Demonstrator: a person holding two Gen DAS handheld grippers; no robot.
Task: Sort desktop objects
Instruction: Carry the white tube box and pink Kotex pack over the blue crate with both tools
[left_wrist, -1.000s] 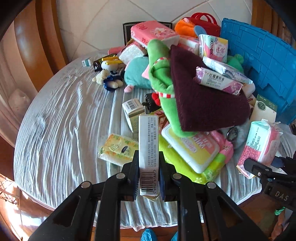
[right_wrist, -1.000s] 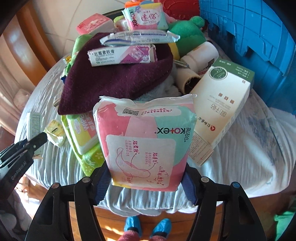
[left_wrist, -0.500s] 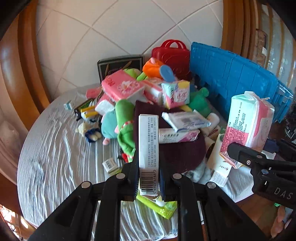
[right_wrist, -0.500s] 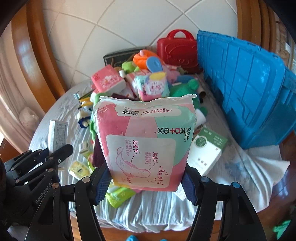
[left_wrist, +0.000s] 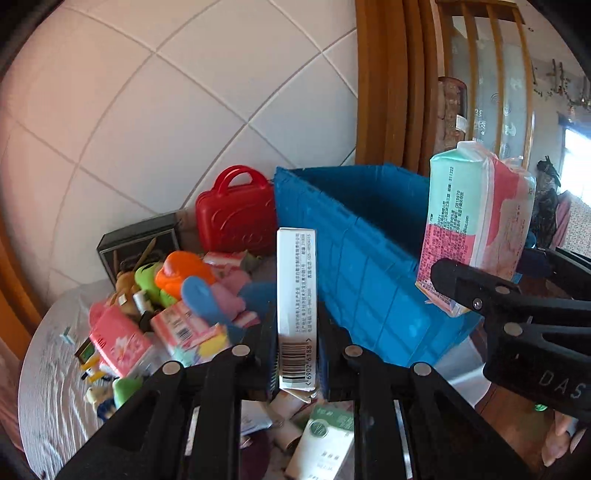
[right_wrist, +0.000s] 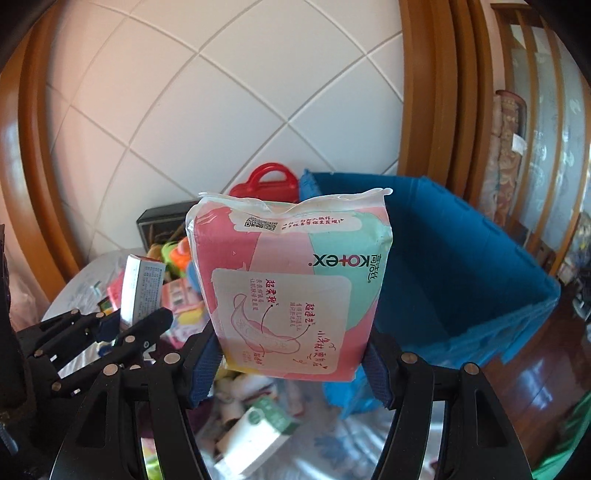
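Observation:
My left gripper (left_wrist: 295, 363) is shut on a slim white box with a barcode (left_wrist: 296, 306), held upright above the pile. It also shows in the right wrist view (right_wrist: 142, 291) at lower left. My right gripper (right_wrist: 291, 369) is shut on a pink and mint Kotex pad pack (right_wrist: 291, 291), raised in front of the open blue crate (right_wrist: 461, 280). In the left wrist view the pad pack (left_wrist: 476, 229) hangs at the right, beside the blue crate (left_wrist: 369, 266).
A pile of toys and packets (left_wrist: 177, 306) covers the grey-clothed round table (left_wrist: 48, 376). A red toy case (left_wrist: 236, 218) and a dark framed box (left_wrist: 136, 243) stand against the tiled wall. A white and green box (right_wrist: 258, 432) lies below the grippers.
Both grippers have lifted higher with their loads and swung right toward the blue crate, so the table pile now sits lower in both views.

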